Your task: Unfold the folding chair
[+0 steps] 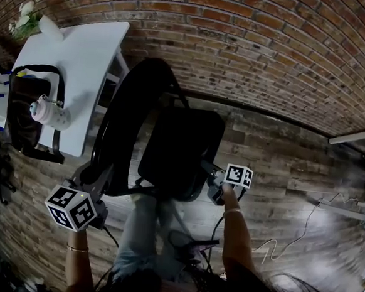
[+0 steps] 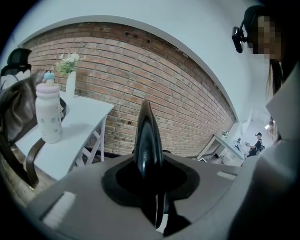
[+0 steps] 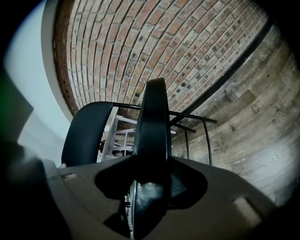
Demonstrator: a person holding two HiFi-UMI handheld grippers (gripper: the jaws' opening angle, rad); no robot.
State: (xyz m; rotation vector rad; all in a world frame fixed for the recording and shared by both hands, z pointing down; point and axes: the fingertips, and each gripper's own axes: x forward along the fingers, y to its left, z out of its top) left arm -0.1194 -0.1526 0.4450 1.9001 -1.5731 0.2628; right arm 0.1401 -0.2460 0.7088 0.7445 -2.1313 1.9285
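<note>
The black folding chair stands partly folded in the middle of the head view, its curved backrest (image 1: 132,107) at the left and its padded seat (image 1: 182,151) at the right. My left gripper (image 1: 98,181) grips the backrest frame low on its left side; in the left gripper view the thin black edge (image 2: 146,136) runs upright between the closed jaws (image 2: 150,159). My right gripper (image 1: 210,176) holds the seat's right edge. In the right gripper view the seat edge (image 3: 153,122) fills the gap between the jaws (image 3: 151,168), with the backrest (image 3: 84,131) behind it.
A white table (image 1: 93,47) stands at the left against the brick wall (image 1: 253,41), bearing a dark bag (image 1: 25,108), a pale bottle (image 1: 47,111) and a vase of flowers (image 1: 29,20). A white cable (image 1: 288,235) lies on the wooden floor at the right. The person's legs (image 1: 141,233) are just below the chair.
</note>
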